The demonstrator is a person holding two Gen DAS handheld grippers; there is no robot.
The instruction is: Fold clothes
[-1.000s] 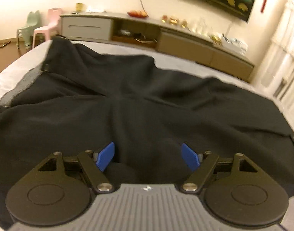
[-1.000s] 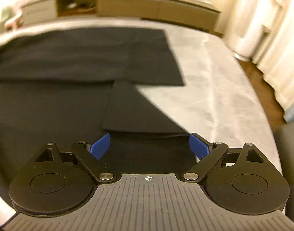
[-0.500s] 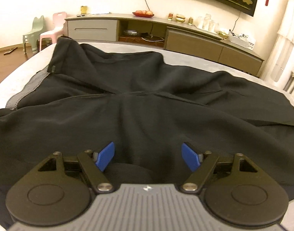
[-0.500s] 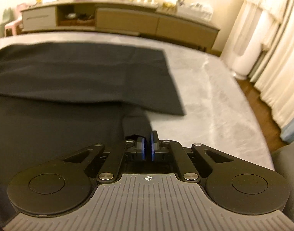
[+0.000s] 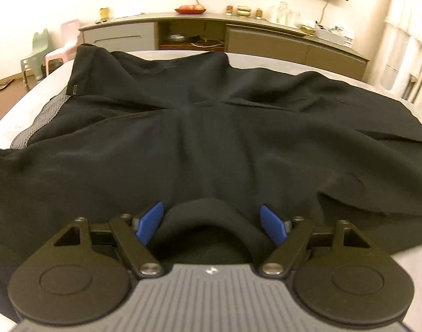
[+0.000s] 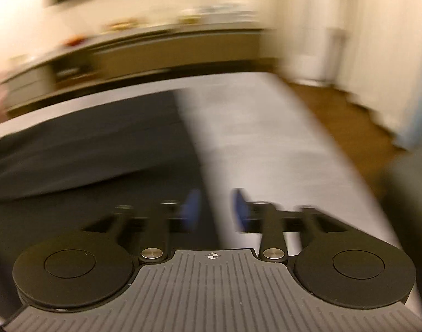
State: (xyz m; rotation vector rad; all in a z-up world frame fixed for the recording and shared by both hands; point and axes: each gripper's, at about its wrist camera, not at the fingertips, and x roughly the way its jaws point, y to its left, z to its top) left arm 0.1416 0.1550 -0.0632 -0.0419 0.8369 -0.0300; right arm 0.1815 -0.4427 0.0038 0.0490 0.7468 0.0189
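A black garment (image 5: pixel 211 144) with a grey mesh side strip lies spread and creased over the grey bed (image 5: pixel 31 102). My left gripper (image 5: pixel 212 222) is open, its blue pads either side of a raised hump of the black cloth at the near edge. In the blurred right wrist view my right gripper (image 6: pixel 214 210) is open with a narrow gap between its blue pads. It sits over the straight right edge of the garment (image 6: pixel 100 149), where black cloth meets the bare grey bed (image 6: pixel 266 144). Nothing is held between its pads.
A long low cabinet (image 5: pixel 266 38) with small items runs along the far wall. Two small plastic chairs (image 5: pixel 53 47) stand at the far left. Curtains (image 6: pixel 362 41) and wooden floor (image 6: pixel 349 116) lie to the right of the bed.
My right gripper shut on the garment's edge half a second ago; now it has opened and swings fast, view blurred. My left gripper has stayed open and pushed in; cloth humps up between its pads.
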